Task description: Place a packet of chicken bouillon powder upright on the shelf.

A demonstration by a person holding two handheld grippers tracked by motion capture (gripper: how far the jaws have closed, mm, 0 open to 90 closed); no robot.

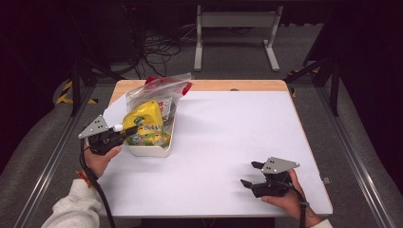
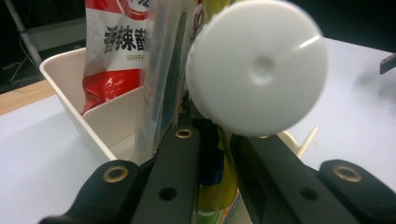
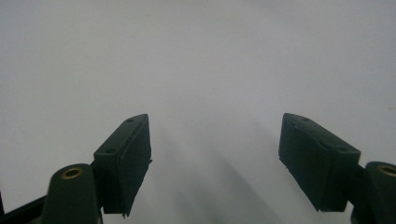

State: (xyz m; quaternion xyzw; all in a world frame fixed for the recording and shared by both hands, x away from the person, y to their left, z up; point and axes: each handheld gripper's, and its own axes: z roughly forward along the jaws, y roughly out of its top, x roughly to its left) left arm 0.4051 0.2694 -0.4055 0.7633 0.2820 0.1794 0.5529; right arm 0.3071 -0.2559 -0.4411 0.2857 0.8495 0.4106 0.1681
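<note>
Glossy yellow plastic pouch (image 1: 145, 124) with smooth white plastic cap (image 2: 257, 70); matt cream plastic tub (image 1: 151, 149); crinkly clear bag (image 1: 159, 90); matt white tabletop (image 1: 228, 142), wooden far edge.

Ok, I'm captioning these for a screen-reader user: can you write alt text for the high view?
A person's left gripper is shut on the white-capped neck of a yellow pouch standing in a cream tray at the left of a white table, beside a clear bag of snacks. The right gripper rests open near the front right.
</note>
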